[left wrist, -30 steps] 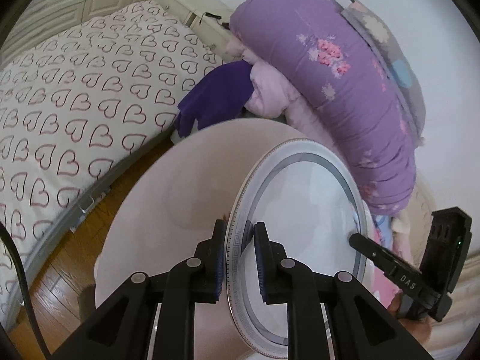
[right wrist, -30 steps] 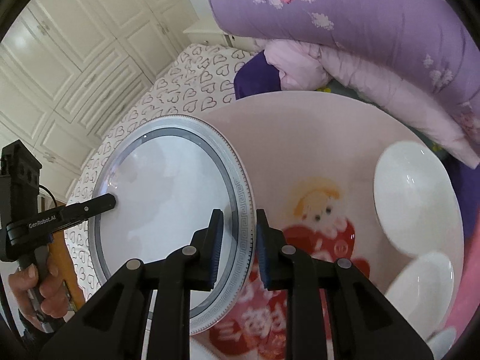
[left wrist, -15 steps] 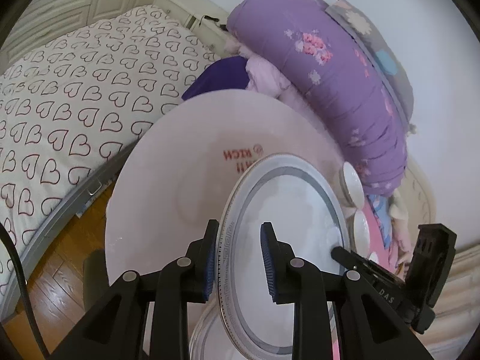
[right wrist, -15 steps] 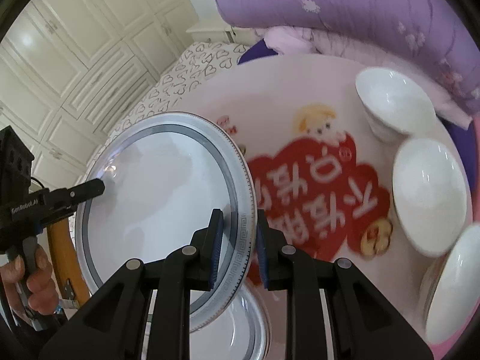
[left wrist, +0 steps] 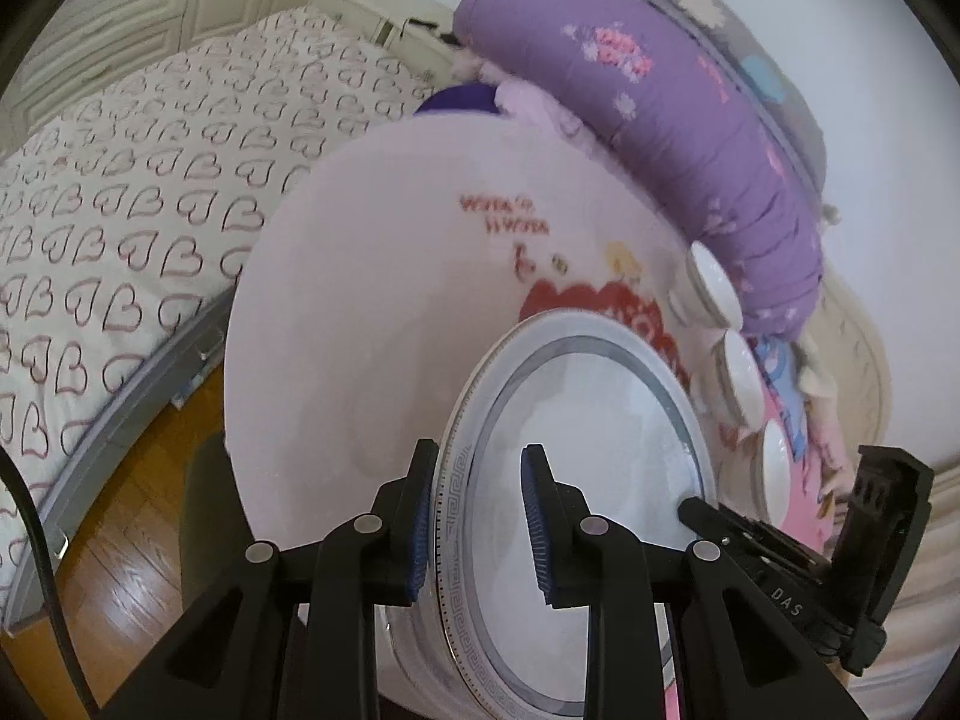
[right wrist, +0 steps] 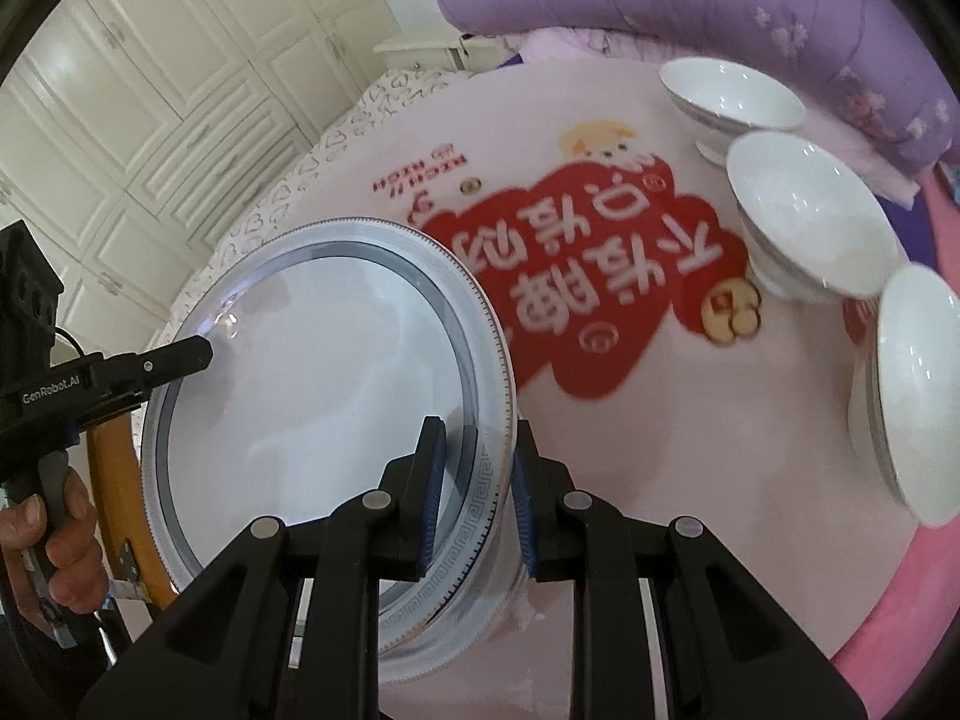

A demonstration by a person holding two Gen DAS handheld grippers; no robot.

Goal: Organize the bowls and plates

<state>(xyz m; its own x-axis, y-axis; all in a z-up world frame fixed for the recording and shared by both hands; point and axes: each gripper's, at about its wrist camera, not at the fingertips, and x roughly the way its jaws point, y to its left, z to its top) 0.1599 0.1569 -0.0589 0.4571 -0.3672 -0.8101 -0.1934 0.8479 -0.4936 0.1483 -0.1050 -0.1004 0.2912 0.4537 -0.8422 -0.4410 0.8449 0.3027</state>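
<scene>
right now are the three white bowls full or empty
Empty: the right wrist view shows bare white insides in each bowl.

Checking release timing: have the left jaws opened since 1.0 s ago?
Yes. The left gripper was pinching the plate rim; now its jaws stand apart, the inner pad clear of the plate. The right gripper straddles the opposite rim.

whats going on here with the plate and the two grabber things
A person is holding one grey-rimmed plate with two handheld grippers at opposite edges. The left gripper has its jaws open around the rim, while the right gripper looks more nearly closed on it. The plate sits low over another plate on the round pink table. Three white bowls stand in a row along the table's far side.
</scene>
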